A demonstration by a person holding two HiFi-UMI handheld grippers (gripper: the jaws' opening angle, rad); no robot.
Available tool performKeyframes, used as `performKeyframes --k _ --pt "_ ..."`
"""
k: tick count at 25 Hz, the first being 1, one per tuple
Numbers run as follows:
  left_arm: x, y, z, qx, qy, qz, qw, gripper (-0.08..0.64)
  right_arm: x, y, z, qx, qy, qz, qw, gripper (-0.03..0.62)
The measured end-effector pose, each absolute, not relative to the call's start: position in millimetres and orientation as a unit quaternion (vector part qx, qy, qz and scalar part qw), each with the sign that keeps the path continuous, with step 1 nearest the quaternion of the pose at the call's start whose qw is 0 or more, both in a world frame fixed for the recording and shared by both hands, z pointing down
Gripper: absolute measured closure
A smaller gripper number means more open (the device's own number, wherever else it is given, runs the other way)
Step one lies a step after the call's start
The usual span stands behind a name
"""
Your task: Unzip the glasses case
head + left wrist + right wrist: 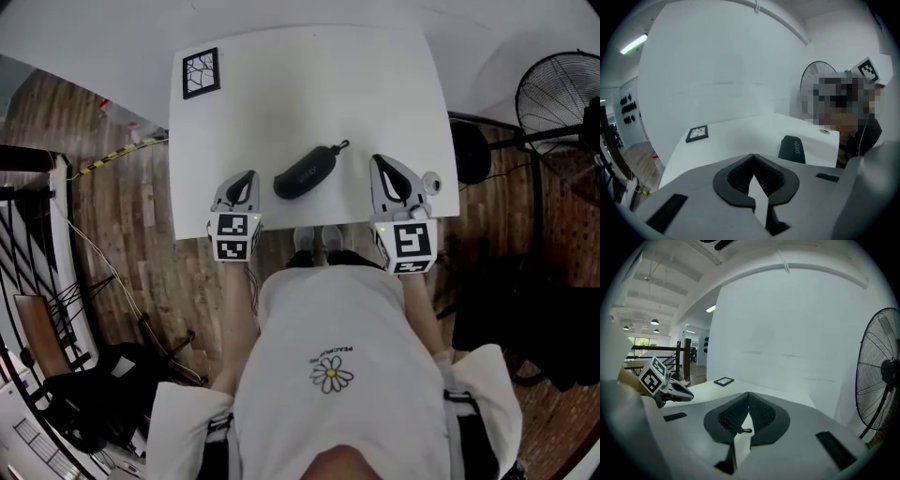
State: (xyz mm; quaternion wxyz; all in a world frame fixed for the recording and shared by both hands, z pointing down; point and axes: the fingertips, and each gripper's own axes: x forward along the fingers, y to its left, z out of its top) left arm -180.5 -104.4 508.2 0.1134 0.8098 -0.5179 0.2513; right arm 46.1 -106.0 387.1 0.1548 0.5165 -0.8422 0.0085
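A black zipped glasses case (307,172) lies near the front edge of the white table (309,84), its zip pull (342,145) pointing to the far right. My left gripper (246,176) sits just left of the case, shut and empty. In the left gripper view its jaws (753,155) meet, and one end of the case (792,149) stands beyond them to the right. My right gripper (380,161) is right of the case, near the pull, shut. In the right gripper view a small black loop (745,431) shows in the gap under the closed pads (748,393).
A black-and-white marker tile (201,72) lies at the table's far left corner. A small round object (431,181) sits at the right edge by my right gripper. A standing fan (562,94) is off the table to the right. Wooden floor lies to the left.
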Motion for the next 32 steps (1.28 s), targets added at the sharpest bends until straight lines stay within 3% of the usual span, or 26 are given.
performKeyframes --k 6,18,32 --pt "-167 -84 550 0.811 -0.49 0.268 0.173 0.545 47 -102 392 0.514 -0.842 0.015 0.164 0.586" --pt "-96 -61 558 0.862 -0.4 0.249 0.186 0.545 51 -99 407 0.515 -0.838 0.036 0.176 0.586" --pt "-69 -68 560 0.883 -0.321 0.266 0.218 0.545 63 -105 415 0.526 -0.831 0.053 0.172 0.586"
